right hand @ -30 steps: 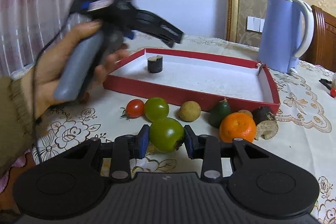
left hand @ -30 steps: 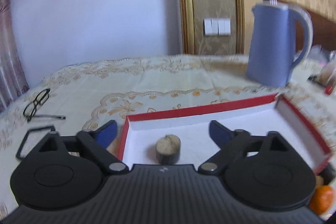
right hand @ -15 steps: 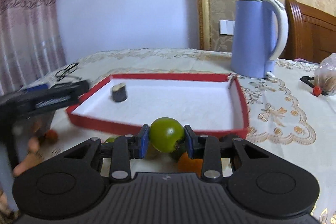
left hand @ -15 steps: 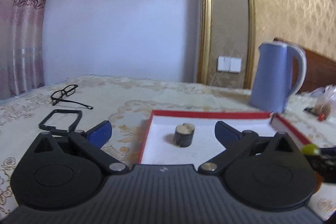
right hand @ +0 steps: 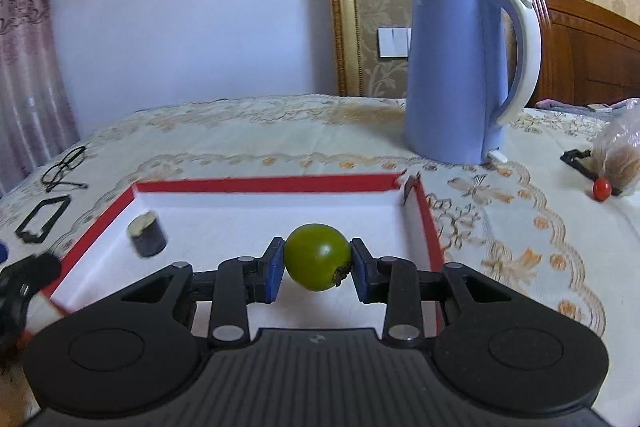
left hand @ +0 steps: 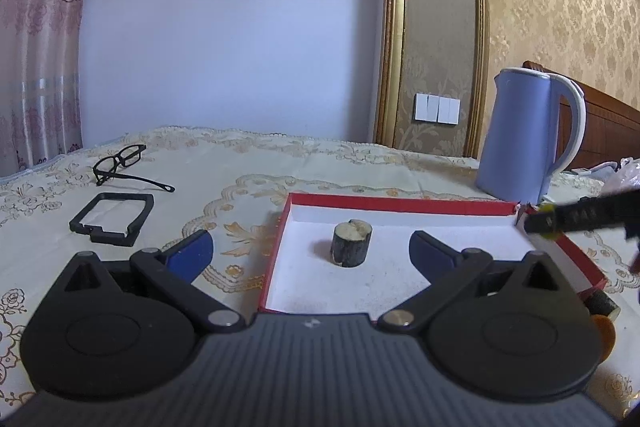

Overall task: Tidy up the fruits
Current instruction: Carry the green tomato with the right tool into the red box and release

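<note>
Right gripper (right hand: 317, 269) clamped on a green round fruit (right hand: 317, 256), blue pads (right hand: 273, 270) pressed against both flanks, jaws narrow with only the fruit's width between them. Fruit carried clear above the white floor of the red-walled tray (right hand: 264, 184), roughly over its near centre; dark stem end turned toward 5 o'clock. Inside the tray, toward 9 o'clock from the fruit, a short dark-skinned cylindrical piece with a pale cut top (right hand: 146, 233), standing upright, apart from the walls. Beyond the tray at 1 o'clock, a blue kettle (right hand: 456, 67) upright on the embroidered tablecloth (right hand: 248, 131). At the far 3 o'clock edge, a small red fruit (right hand: 601, 189) just beside a clear bag (right hand: 618, 155). Spectacles (right hand: 64, 167) and a black rectangular frame (right hand: 42, 217) at 9 to 10 o'clock, outside the tray. Left gripper (left hand: 310, 253) spread wide, nothing between the blue fingers (left hand: 190, 254), one finger outside the tray's left wall and the other over its floor. Same cylindrical piece (left hand: 351, 242) seen centred between those fingers but farther off, untouched. Tray's far wall (left hand: 400, 203) at 12 o'clock, kettle (left hand: 524, 135) at 2 o'clock. Partly hidden behind the left gripper's body at 4 o'clock, an orange fruit (left hand: 605, 333) outside the tray; contact with the tray wall not discernible.
</note>
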`<state>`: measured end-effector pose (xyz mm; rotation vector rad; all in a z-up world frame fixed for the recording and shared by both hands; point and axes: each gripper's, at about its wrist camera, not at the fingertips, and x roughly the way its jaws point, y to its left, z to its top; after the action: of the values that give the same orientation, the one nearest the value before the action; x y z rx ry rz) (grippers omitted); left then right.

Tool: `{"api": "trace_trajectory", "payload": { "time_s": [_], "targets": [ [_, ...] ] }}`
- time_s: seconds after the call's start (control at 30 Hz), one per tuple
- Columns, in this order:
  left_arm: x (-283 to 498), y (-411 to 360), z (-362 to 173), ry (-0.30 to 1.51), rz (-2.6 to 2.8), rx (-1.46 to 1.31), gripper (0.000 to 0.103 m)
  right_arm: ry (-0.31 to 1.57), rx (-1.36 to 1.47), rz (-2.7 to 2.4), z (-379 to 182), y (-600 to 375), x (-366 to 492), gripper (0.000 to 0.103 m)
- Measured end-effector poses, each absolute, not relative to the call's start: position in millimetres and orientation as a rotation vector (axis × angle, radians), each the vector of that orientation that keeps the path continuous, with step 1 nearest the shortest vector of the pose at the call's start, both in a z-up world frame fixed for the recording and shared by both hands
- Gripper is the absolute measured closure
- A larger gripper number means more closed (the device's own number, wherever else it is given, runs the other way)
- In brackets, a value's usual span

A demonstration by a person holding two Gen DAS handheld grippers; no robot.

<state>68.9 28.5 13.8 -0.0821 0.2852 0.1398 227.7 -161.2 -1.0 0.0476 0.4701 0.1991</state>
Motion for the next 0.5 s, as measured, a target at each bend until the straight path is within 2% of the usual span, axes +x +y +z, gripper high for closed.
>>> {"api": "trace_trajectory", "payload": {
  "time_s": [0.3, 0.37, 0.43, 0.5],
  "targets": [
    [71, 27, 13, 0.295, 0.124, -0.075, 0.0, 0.544, -0.019, 0.107, 0, -152, 283, 0.069],
    [71, 28, 13, 0.291, 0.121, -0.074, 0.0, 0.542, -0.04, 0.087, -1, -149, 283, 0.065],
    [70, 28, 13, 0.288, 0.115, -0.074, 0.0, 0.516, -0.024, 0.092, 2, -151, 272, 0.053],
    [70, 27, 13, 0.287, 0.107, -0.07, 0.0, 0.487, 0.001, 0.11, 5, -154, 256, 0.046]
  ]
}}
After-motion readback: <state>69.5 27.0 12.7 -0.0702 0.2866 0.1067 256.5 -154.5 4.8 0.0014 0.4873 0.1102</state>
